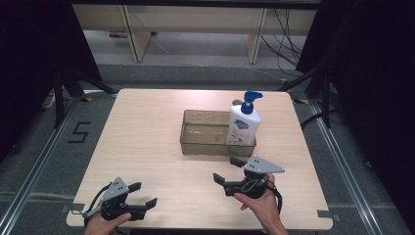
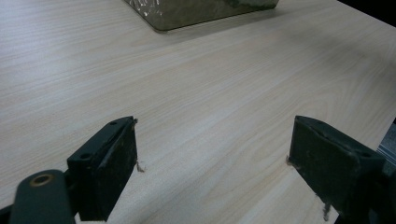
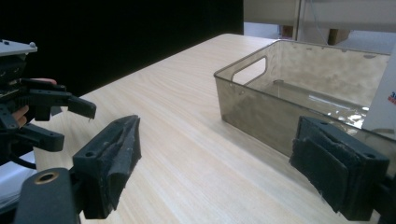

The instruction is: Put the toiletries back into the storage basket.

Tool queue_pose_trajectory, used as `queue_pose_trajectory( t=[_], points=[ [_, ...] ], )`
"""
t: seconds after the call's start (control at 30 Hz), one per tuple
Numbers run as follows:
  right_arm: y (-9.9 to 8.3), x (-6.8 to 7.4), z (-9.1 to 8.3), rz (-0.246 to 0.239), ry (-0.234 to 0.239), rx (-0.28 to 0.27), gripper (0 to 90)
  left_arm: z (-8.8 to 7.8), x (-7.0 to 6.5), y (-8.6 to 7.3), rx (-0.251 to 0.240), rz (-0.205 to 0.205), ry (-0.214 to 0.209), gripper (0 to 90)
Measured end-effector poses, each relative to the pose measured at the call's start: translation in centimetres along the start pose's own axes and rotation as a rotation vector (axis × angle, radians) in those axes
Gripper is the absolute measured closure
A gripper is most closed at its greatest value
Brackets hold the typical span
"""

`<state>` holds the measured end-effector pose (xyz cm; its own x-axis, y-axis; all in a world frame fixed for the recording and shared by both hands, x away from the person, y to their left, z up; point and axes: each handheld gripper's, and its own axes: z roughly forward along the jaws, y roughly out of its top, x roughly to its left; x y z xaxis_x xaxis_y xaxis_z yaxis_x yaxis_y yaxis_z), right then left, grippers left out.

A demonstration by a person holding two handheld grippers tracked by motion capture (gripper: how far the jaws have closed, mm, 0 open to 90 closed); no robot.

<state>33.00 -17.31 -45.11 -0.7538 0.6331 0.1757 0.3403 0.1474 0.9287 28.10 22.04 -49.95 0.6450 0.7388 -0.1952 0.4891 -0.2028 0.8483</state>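
A clear brownish bin [image 1: 215,147] sits at the middle of the wooden table [image 1: 147,127]. A white pump bottle [image 1: 243,125] with a blue pump stands upright in the bin's right end. My right gripper [image 1: 225,169] is open just in front of the bin, held by a hand, with nothing between its jaws. Its own view has the open right gripper [image 3: 219,126] facing the bin's [image 3: 252,109] near wall, with the bottle's [image 3: 385,102] white side at the right edge. My left gripper [image 1: 143,194] is open and holds nothing at the front left, with bare wood under the left gripper [image 2: 215,128].
The bin's corner [image 2: 201,11] lies far ahead in the left gripper view. The right gripper view also catches the left gripper [image 3: 74,125] at its left side. Desk legs and cables stand on the floor beyond the table. Dark curtains flank both sides.
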Motion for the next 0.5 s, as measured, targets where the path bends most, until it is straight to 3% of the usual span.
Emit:
queue_pose_trajectory(
  t=[0.03, 0.07, 0.13, 0.17, 0.2, 0.3, 0.37, 0.5],
  points=[
    [-0.06, -0.01, -0.07, -0.007, -0.015, -0.005, 15.9, -0.03, -0.03, 0.03, 0.0, 0.002, 0.0, 14.7],
    [-0.15, 0.21, -0.1, 0.024, -0.014, 0.002, 15.9, 0.09, -0.17, 0.05, -0.015, -0.009, -0.007, 14.7],
    [-0.25, 0.05, -0.15, -0.001, -0.007, 0.002, 15.9, 0.1, -0.17, 0.15, 0.0, 0.011, -0.008, 14.7],
    [-0.35, 0.2, -0.24, 0.027, -0.004, 0.013, 15.9, 0.12, -0.29, 0.09, -0.003, 0.004, -0.001, 14.7],
    [-0.37, 0.08, -0.23, 0.016, 0.001, 0.01, 15.9, 0.03, -0.19, 0.03, 0.007, 0.015, -0.003, 14.7],
    [-0.38, 0.02, -0.42, 0.005, -0.01, 0.009, 15.9, -0.17, -0.06, -0.11, -0.004, -0.002, -0.001, 14.7],
    [-0.49, 0.25, -0.64, 0.03, -0.019, 0.002, 15.9, -0.34, 0.06, -0.05, -0.007, 0.012, 0.005, 14.7],
    [-0.73, 0.3, -0.99, -0.003, -0.022, 0.002, 15.9, -0.2, -0.11, -0.1, -0.002, 0.012, -0.003, 14.7]
  ],
)
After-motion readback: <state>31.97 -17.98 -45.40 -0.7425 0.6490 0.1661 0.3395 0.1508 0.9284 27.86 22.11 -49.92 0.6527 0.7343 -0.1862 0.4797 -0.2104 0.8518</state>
